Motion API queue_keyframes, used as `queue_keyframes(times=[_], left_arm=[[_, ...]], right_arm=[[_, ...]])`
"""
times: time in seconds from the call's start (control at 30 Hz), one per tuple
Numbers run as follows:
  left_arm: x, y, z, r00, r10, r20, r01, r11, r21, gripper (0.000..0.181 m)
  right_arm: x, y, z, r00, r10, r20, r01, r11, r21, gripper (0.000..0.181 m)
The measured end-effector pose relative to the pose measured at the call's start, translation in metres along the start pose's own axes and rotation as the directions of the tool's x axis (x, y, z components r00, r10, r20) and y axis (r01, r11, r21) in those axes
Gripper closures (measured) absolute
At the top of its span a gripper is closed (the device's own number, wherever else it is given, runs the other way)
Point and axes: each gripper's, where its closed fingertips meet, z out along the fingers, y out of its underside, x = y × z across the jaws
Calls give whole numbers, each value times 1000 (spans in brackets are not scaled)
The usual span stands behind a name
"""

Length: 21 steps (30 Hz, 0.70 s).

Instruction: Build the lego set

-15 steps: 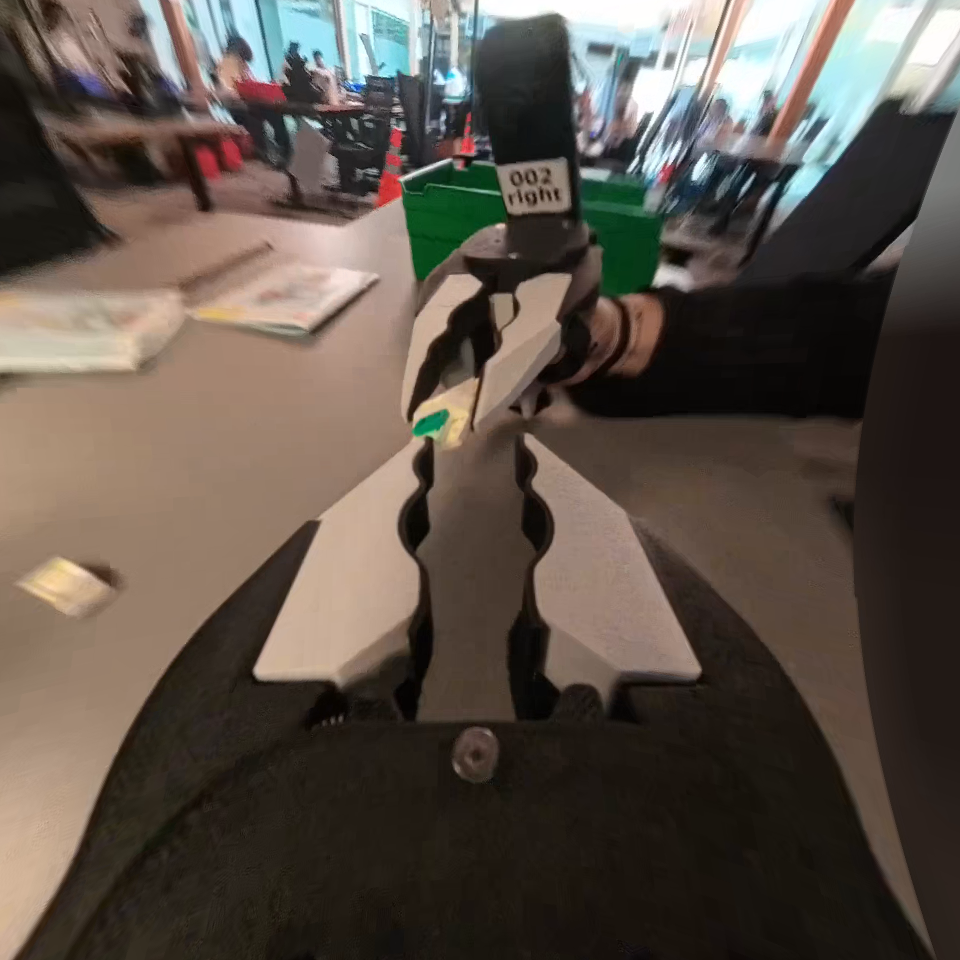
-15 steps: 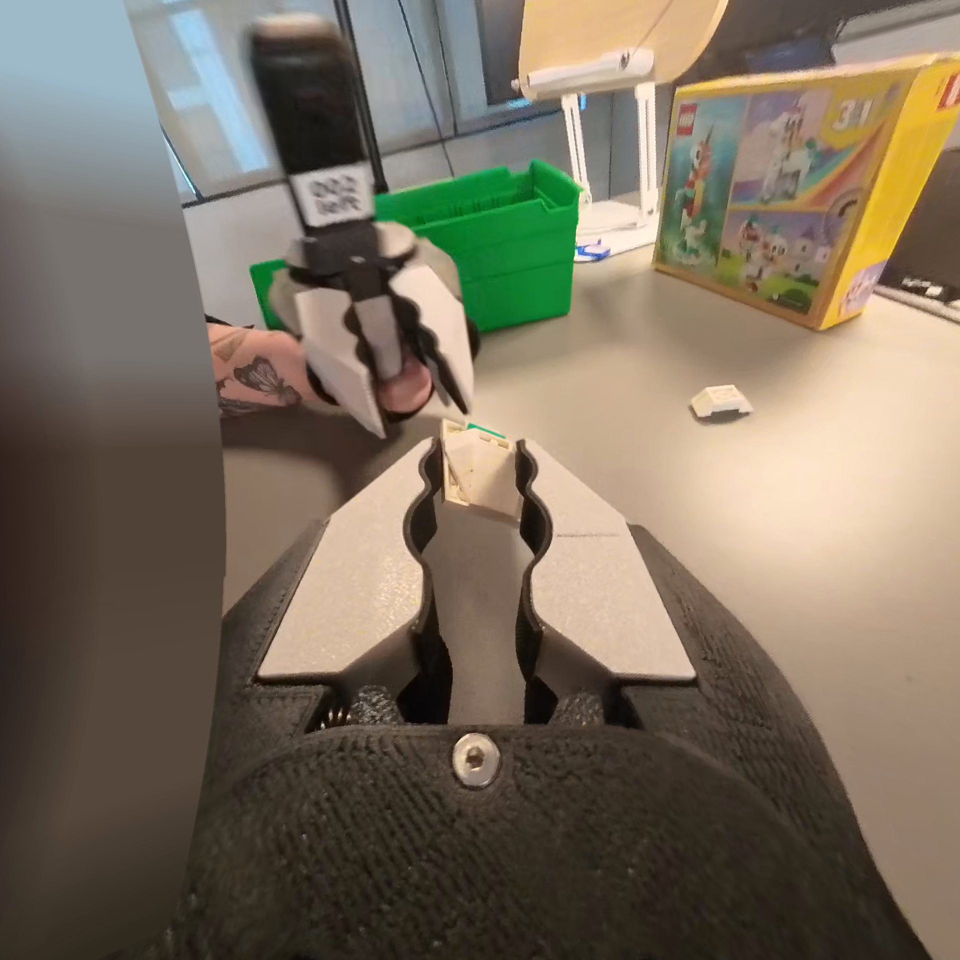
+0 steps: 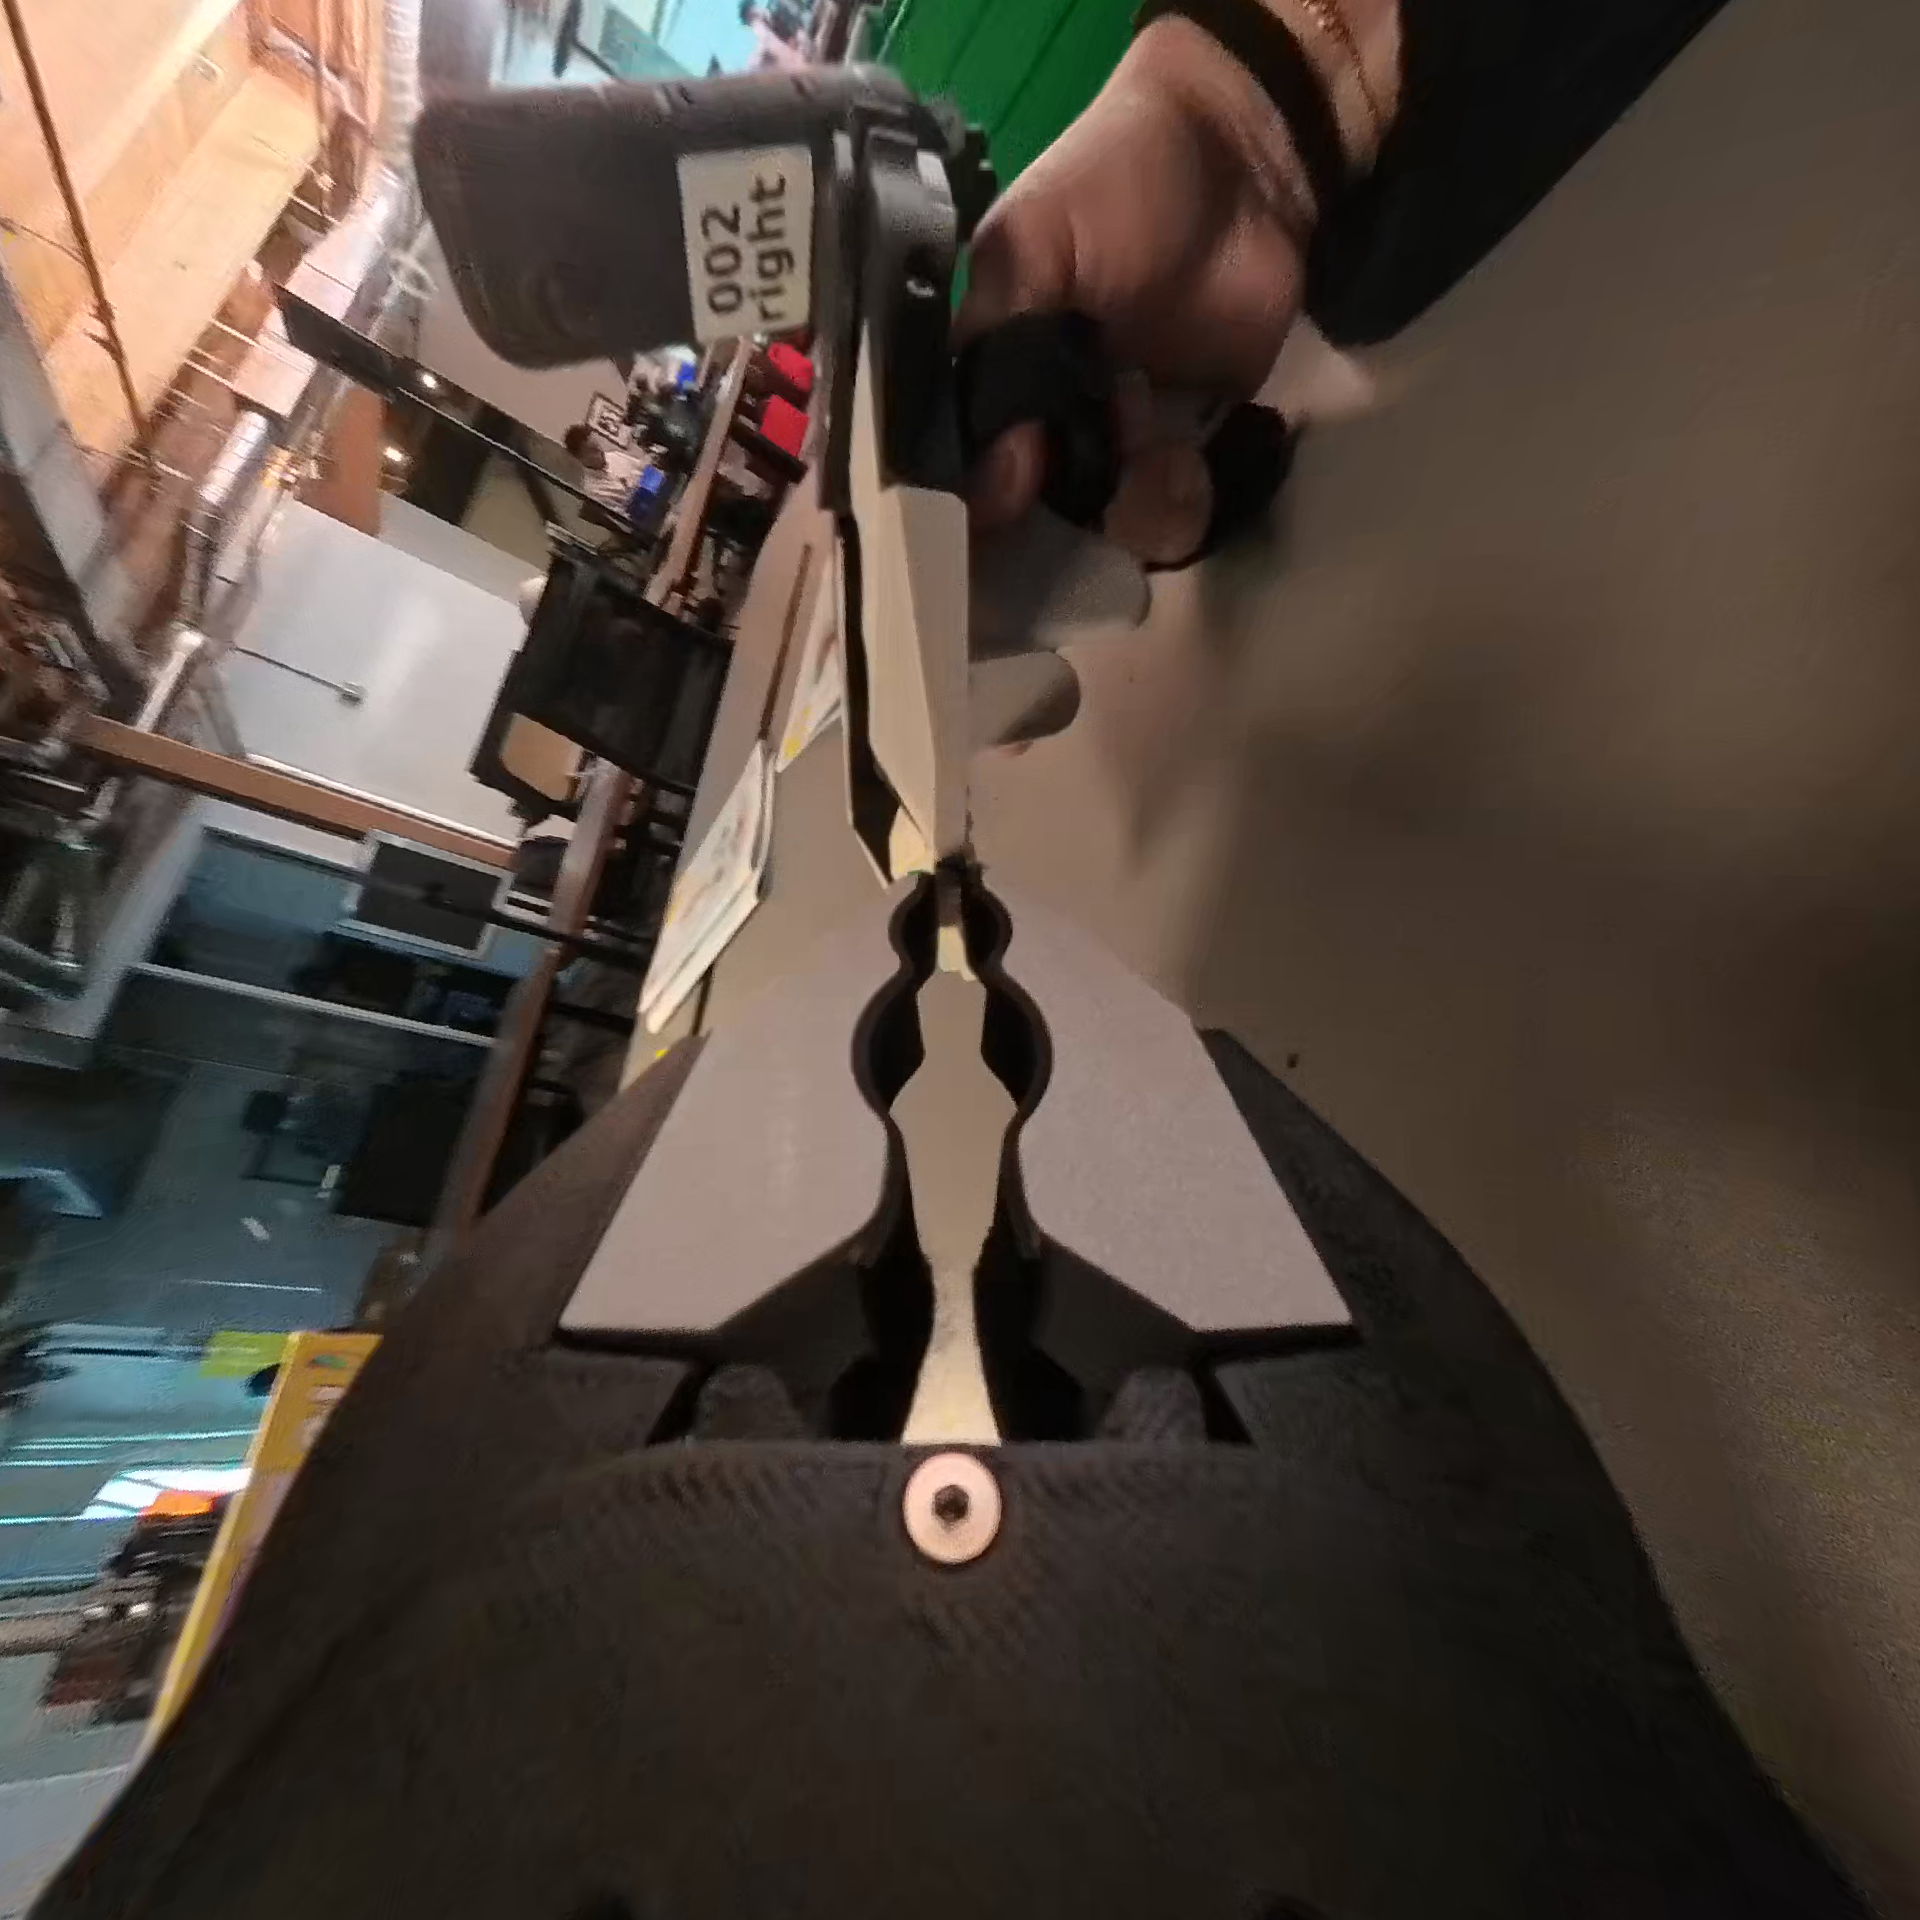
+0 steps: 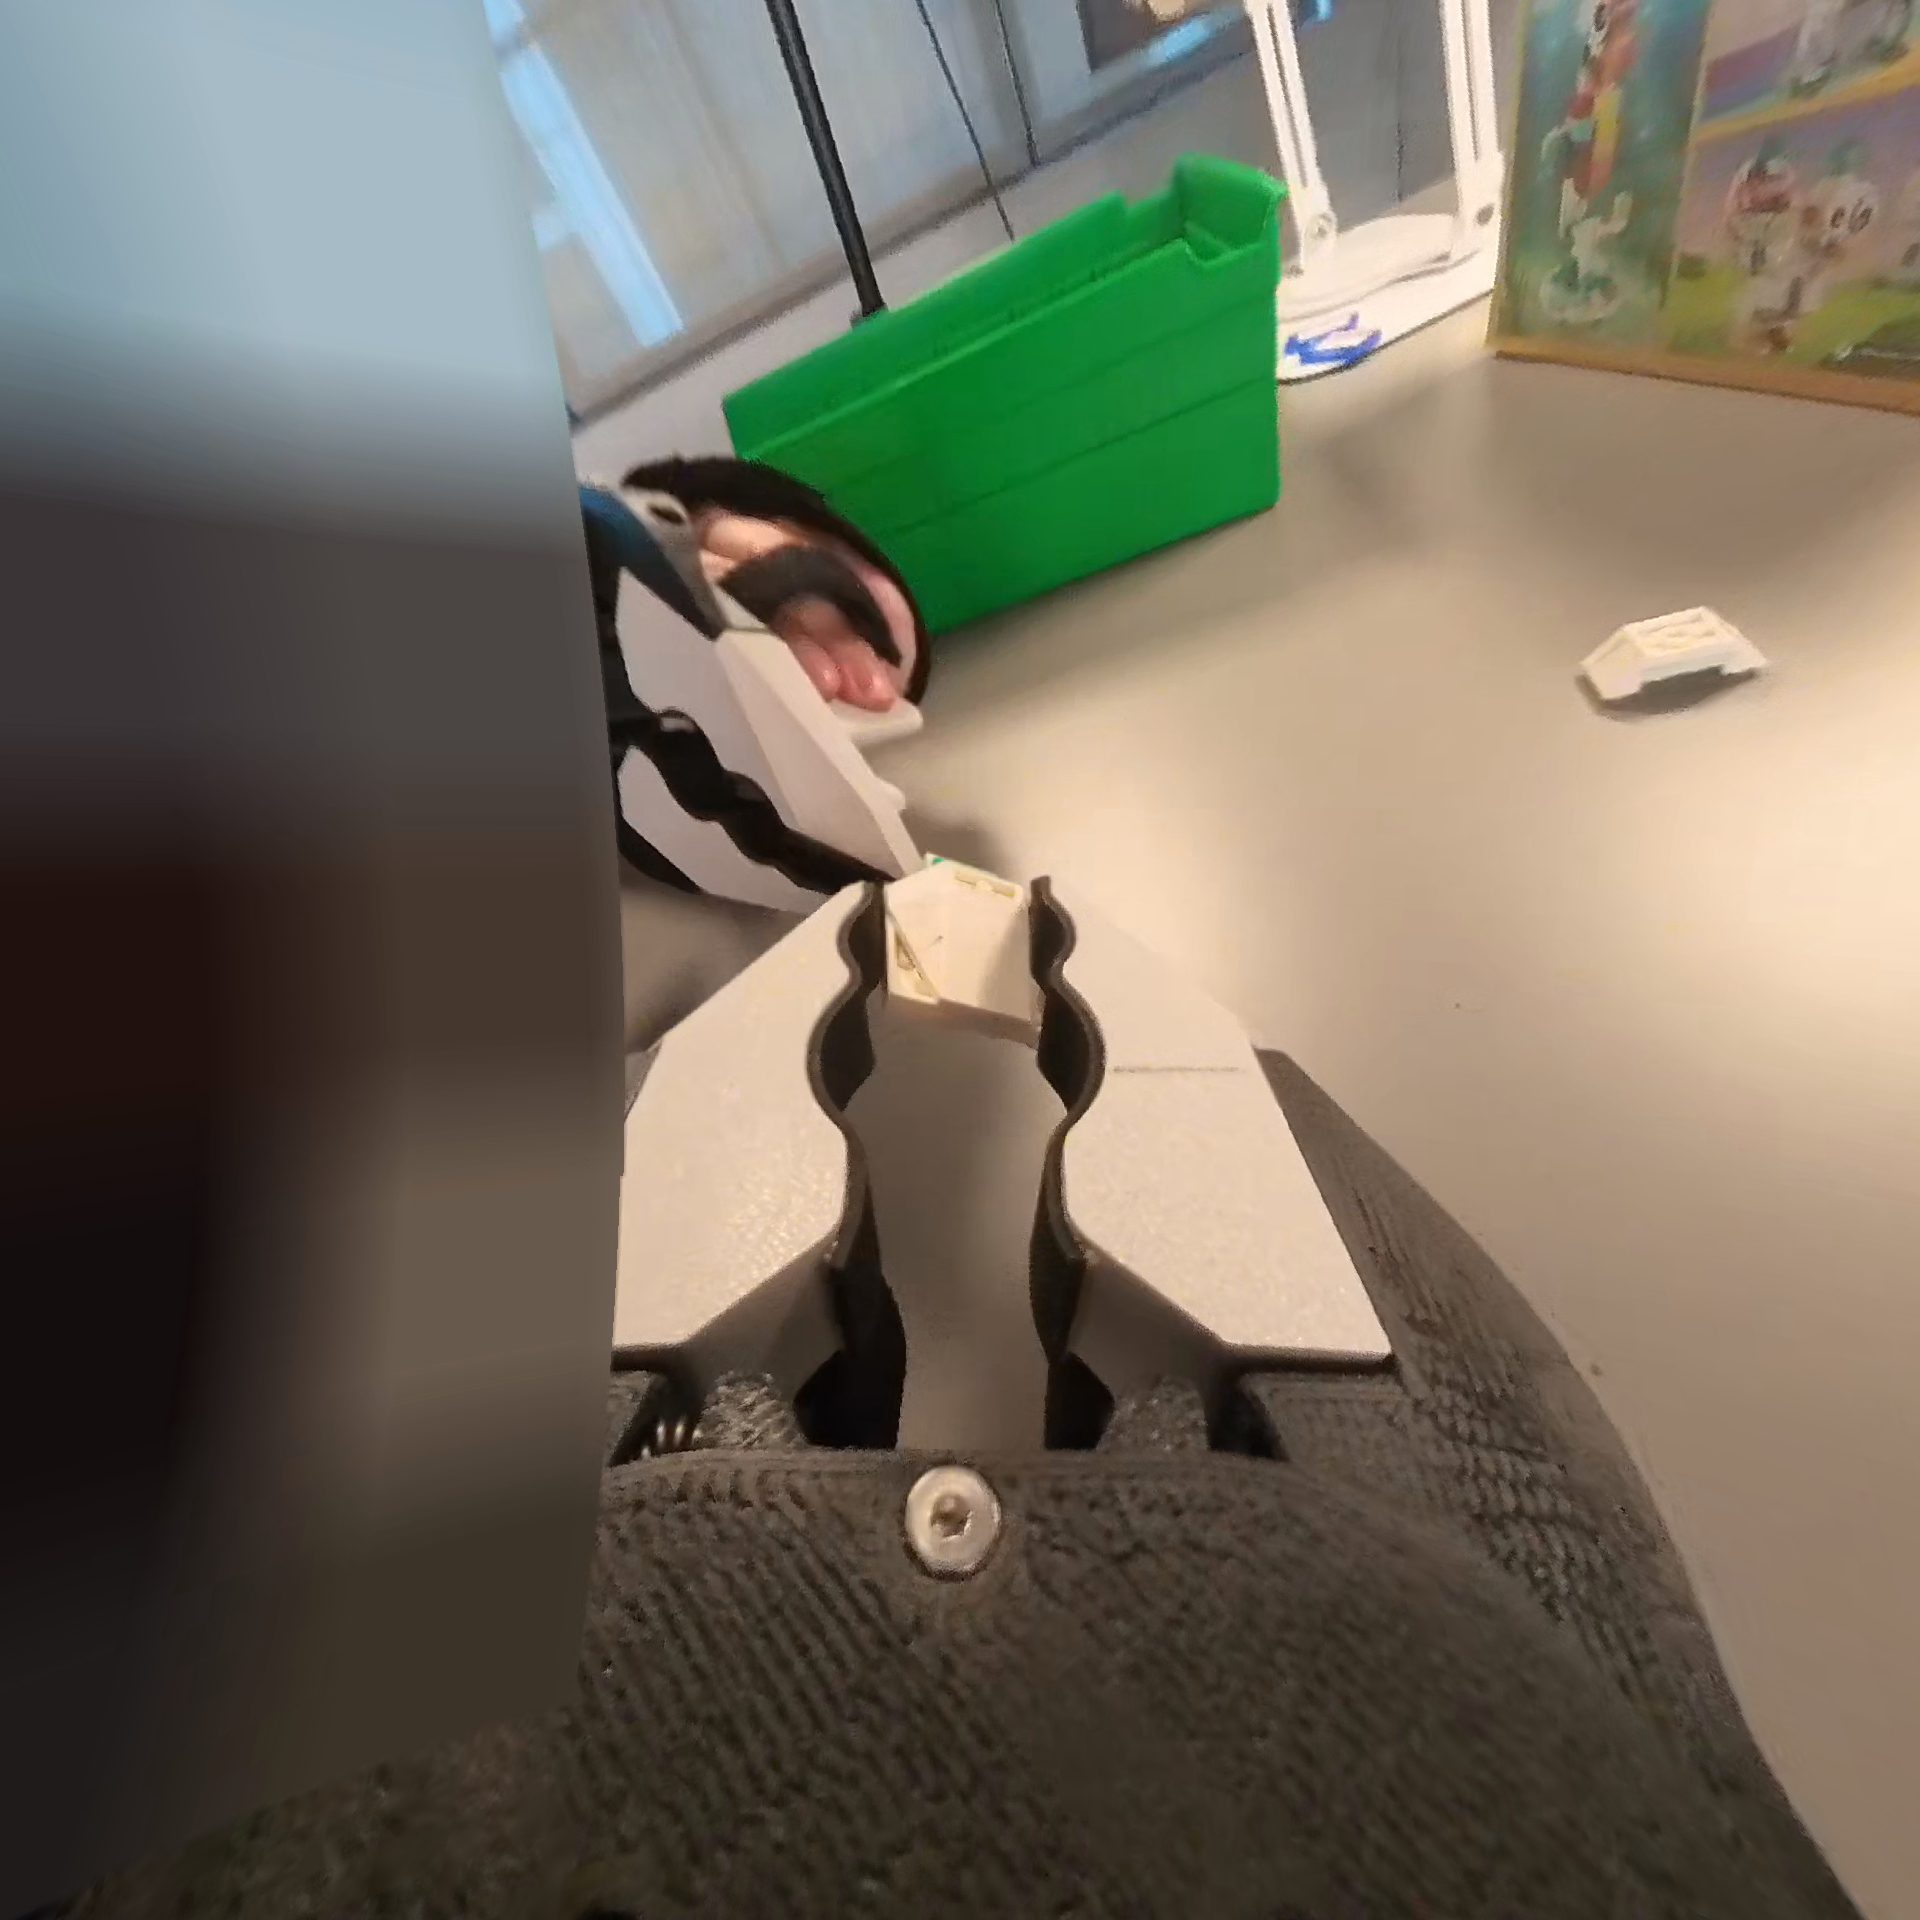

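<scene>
Both grippers meet tip to tip over the grey table (image 4: 1455,1039).
Your right gripper (image 4: 961,925) clamps the white lego piece (image 4: 961,951); your left gripper (image 3: 951,920), nearly closed, pinches its edge. A loose white brick (image 4: 1671,667) lies well apart.

The two grippers meet tip to tip, leaving no gap between them: the right gripper (image 4: 951,940) has a white brick assembly (image 4: 961,961) filling the space at its tips, and the left gripper (image 3: 948,920) closes to a narrow slit there. Beyond them, a green bin (image 4: 1023,442) blocks the far side. To the right, the table (image 4: 1455,935) lies bare and passable, except for one loose white brick (image 4: 1673,665) and a boxed set (image 4: 1714,177) at the far edge.
</scene>
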Motion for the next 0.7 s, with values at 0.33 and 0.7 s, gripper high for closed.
queue_keyframes(times=[0.33, 0.7], left_arm=[[36, 4, 2, 988, 133, -82, -136, 990, -29, 178], [54, 2, -1, 974, 70, -217, -66, 997, 27, 178]], right_arm=[[18, -24, -56, 980, -105, -167, 128, 983, 134, 181], [-13, 47, -10, 811, -584, -37, 507, 733, -454, 163]])
